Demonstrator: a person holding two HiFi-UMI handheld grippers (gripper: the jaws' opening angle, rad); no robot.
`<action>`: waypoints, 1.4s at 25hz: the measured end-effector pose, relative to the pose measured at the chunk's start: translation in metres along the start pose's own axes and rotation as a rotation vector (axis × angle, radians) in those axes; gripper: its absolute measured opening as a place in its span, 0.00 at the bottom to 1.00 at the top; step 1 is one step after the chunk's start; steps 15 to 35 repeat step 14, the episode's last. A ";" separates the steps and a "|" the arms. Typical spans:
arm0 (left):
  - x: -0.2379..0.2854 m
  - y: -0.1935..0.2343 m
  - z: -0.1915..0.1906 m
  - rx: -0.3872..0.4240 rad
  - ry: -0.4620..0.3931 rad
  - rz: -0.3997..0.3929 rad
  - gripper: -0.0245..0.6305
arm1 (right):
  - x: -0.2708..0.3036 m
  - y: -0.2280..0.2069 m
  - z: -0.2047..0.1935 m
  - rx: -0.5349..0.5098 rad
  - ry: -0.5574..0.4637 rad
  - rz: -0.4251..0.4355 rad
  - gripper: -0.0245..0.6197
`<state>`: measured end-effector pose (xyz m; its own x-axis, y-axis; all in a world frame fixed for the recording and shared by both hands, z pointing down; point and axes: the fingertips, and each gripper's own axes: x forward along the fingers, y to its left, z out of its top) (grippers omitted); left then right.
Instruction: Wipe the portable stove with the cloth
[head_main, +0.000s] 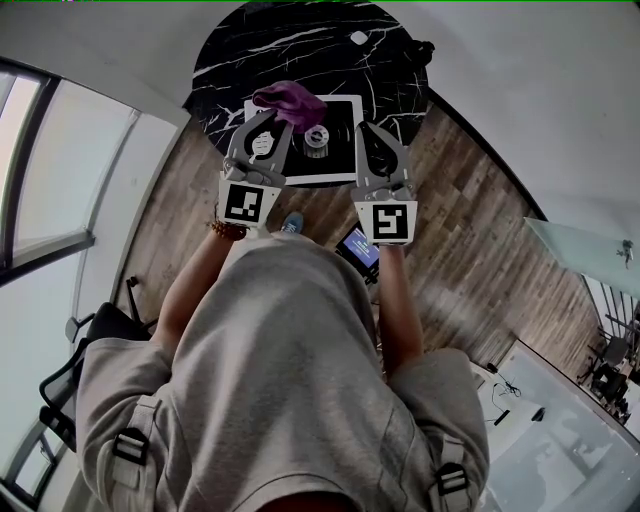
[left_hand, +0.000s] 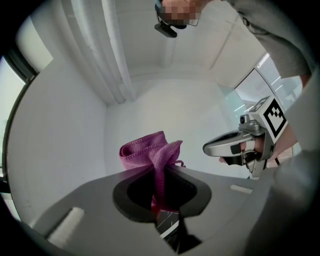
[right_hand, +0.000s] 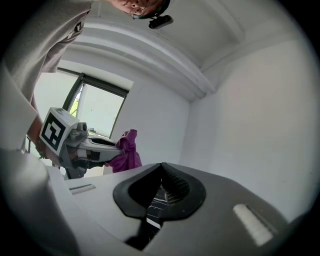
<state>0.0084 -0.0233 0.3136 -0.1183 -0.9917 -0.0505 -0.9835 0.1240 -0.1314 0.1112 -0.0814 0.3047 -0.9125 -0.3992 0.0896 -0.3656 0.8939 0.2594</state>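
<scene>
The left gripper (head_main: 272, 122) clamps the purple cloth (head_main: 288, 99) above the eleven o'clock corner of the portable stove (head_main: 338, 110), the right gripper (head_main: 366, 130) is closed and empty, and such a thin pinch may let the cloth slip while wiping.

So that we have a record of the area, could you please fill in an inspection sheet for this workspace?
Surface: round black marble table.
Job's things: white portable stove on the table; purple cloth held above it.
Clutter: small white object and a dark object near the table's far edge.
Grippers: left gripper shut on the cloth; right gripper shut, empty.
Cables: nothing seen by the stove.
Surroundings: wooden floor, window, office chair.
</scene>
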 end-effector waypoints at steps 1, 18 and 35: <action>0.000 -0.001 0.000 0.000 0.000 -0.001 0.11 | -0.001 -0.001 0.000 0.001 0.000 -0.002 0.05; 0.000 -0.014 -0.002 0.007 0.019 -0.014 0.11 | -0.010 -0.012 -0.005 -0.012 0.000 -0.018 0.05; 0.000 -0.014 -0.002 0.007 0.019 -0.014 0.11 | -0.010 -0.012 -0.005 -0.012 0.000 -0.018 0.05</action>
